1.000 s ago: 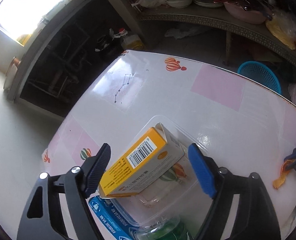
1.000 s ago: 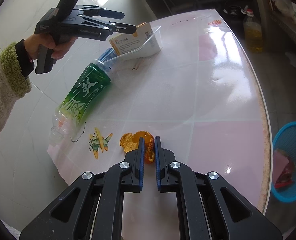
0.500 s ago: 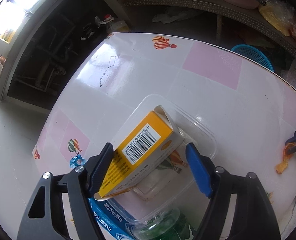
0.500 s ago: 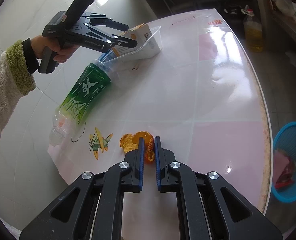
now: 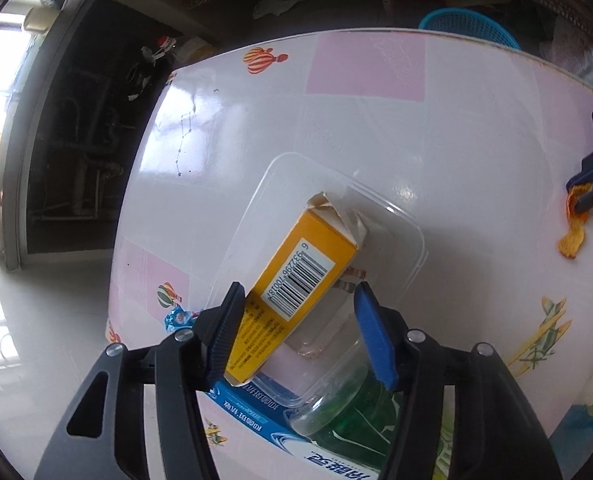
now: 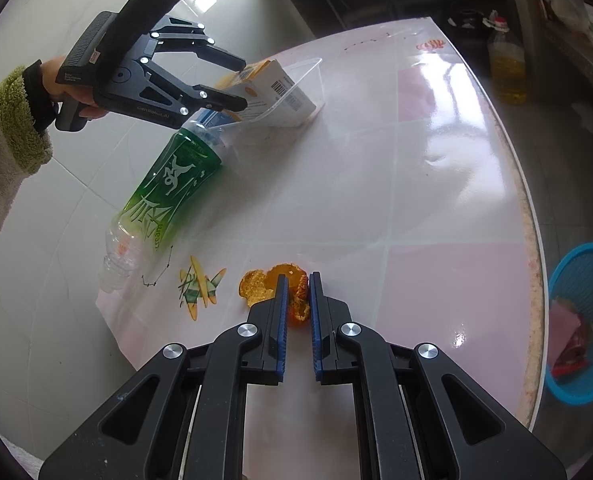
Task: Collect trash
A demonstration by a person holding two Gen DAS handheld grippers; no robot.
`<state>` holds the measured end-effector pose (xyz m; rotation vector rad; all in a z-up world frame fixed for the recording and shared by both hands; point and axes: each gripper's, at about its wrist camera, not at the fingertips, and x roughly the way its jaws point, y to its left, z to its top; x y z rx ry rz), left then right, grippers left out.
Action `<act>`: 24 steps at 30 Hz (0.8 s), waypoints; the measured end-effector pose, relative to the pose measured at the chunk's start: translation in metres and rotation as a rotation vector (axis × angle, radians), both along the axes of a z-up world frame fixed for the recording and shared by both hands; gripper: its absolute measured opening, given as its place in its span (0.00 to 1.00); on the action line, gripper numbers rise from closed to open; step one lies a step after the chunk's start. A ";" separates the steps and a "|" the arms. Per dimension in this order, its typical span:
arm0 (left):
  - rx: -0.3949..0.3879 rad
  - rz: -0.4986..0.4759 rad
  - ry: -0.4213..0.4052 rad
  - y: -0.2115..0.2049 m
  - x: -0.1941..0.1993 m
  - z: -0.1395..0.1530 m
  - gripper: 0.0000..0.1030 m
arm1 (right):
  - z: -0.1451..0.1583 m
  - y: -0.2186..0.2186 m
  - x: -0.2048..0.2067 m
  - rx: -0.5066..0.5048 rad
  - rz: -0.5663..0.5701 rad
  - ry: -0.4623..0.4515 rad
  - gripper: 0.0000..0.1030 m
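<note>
Yellow carton [image 5: 296,280] between closing left gripper [image 5: 300,332] jaws
Carton lay in clear tray [image 5: 400,240], long axis toward 1 o'clock, right pad not touching; right gripper [image 6: 296,304] clamped orange peel [image 6: 296,300].

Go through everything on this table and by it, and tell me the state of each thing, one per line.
left gripper: jaws closing around the yellow carton, right pad not yet on it
right gripper: shut on the orange peel
yellow carton: far flap torn open, lying tilted in the clear tray
green bottle: lying on its side on the table
blue basket: on the floor, some trash inside
</note>
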<state>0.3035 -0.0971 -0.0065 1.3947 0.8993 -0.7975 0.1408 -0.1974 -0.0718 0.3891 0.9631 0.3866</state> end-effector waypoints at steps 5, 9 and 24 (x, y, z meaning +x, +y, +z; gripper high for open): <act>0.054 -0.024 -0.028 -0.003 0.002 -0.007 0.52 | 0.000 0.000 0.000 0.005 -0.001 0.001 0.08; 0.044 -0.014 -0.055 -0.006 0.005 -0.008 0.45 | 0.000 -0.001 -0.001 0.009 0.000 0.000 0.08; -0.132 0.066 -0.085 0.014 -0.002 0.027 0.00 | 0.004 0.005 -0.001 -0.022 -0.010 -0.017 0.07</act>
